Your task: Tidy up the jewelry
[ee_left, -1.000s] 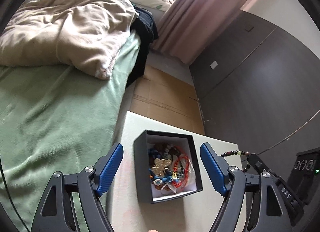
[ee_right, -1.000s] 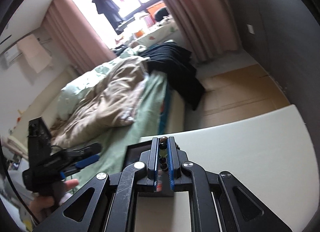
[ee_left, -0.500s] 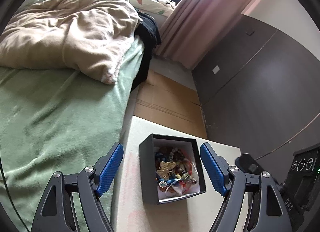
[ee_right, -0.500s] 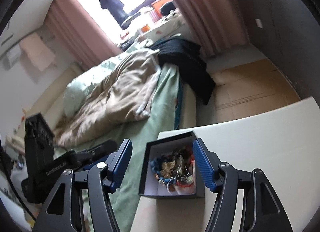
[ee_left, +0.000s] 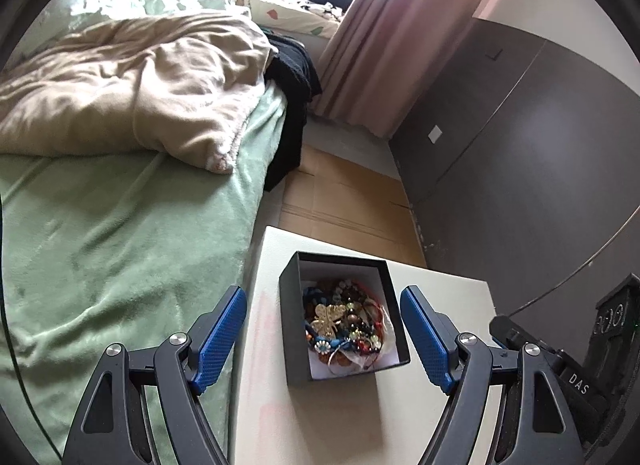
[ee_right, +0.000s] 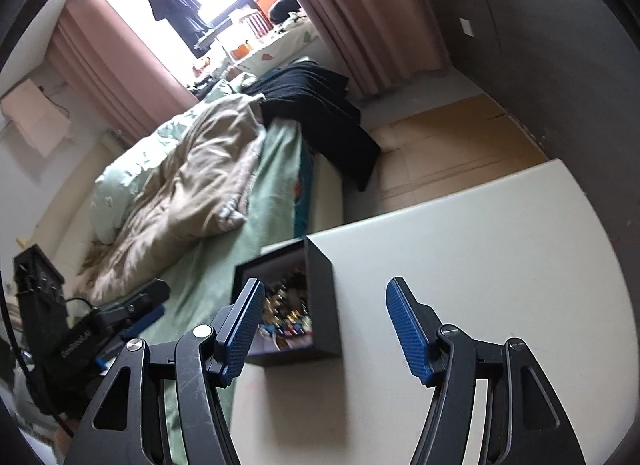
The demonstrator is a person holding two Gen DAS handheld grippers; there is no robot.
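Observation:
A black box [ee_left: 294, 329] with a white inside stands on a white table [ee_left: 352, 421]. It holds a tangle of jewelry [ee_left: 344, 323]: beads, red cord and a gold butterfly piece. My left gripper [ee_left: 322, 335] is open and empty, its blue pads on either side of the box and above it. My right gripper [ee_right: 324, 329] is open and empty, above the table just right of the box [ee_right: 320, 289], whose jewelry [ee_right: 286, 315] shows beside the left pad. The right gripper's body [ee_left: 560, 369] shows at the right of the left wrist view.
A bed with a green sheet [ee_left: 100, 245] and a beige blanket [ee_left: 132, 89] lies left of the table. A dark wardrobe wall [ee_left: 520, 153] stands to the right. Brown floor [ee_left: 344, 201] lies beyond the table. Pink curtains [ee_left: 380, 45] hang at the back.
My right gripper opened and let a dark bead bracelet go; it is no longer in its jaws. Both grippers drew back from the box; the right one swung to the right.

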